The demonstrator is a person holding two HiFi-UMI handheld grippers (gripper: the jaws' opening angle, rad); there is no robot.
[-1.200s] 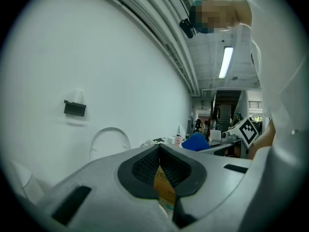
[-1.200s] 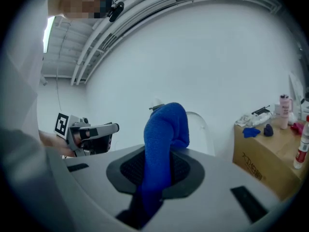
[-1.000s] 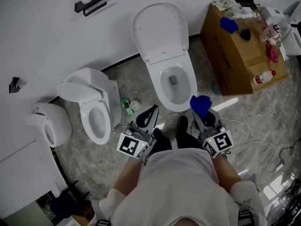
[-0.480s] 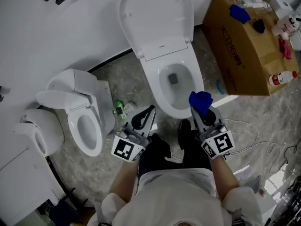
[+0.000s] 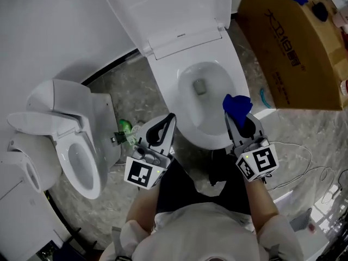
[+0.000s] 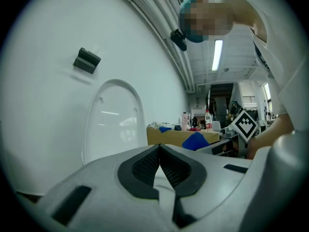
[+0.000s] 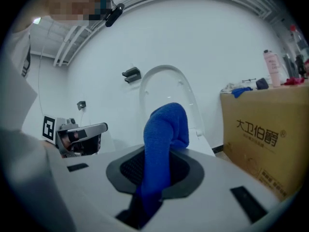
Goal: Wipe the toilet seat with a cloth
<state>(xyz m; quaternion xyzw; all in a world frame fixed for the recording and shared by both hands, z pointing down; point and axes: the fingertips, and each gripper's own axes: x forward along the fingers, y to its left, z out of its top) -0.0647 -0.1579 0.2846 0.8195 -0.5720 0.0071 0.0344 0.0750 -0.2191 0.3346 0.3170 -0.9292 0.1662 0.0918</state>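
— Fingers (image 7: 128, 167) of the right gripper (image 7: 155, 174): how do they stand?

— Clamped on the blue cloth (image 7: 163, 129). It runs up between the two dark pads and folds over in a hump above their tips.

— And the left gripper (image 6: 159, 151)?

— Its jaws are pressed together at the tips with nothing held. Only white shows through the narrow slit lower down.

— Where does the cloth sit over the toilet?

— Seen from the head view, it hangs over the right front part of the toilet seat (image 5: 166, 91), at the edge of the bowl opening. Whether it touches the seat, I cannot tell.

— The lid?

— The lid (image 5: 163, 10) is raised and leans back towards the white wall (image 5: 49, 31).

— Where is the left gripper?

— Just beside the front left of the same toilet, pointing along its side, well apart from the cloth.

— What else is around?

— A brown cardboard box (image 5: 293, 48) stands to the right of the toilet, with a blue rag on top. A smaller toilet (image 5: 70, 140) stands to the left. A green bottle (image 5: 124, 126) lies on the marbled floor (image 5: 304, 135) between the two.
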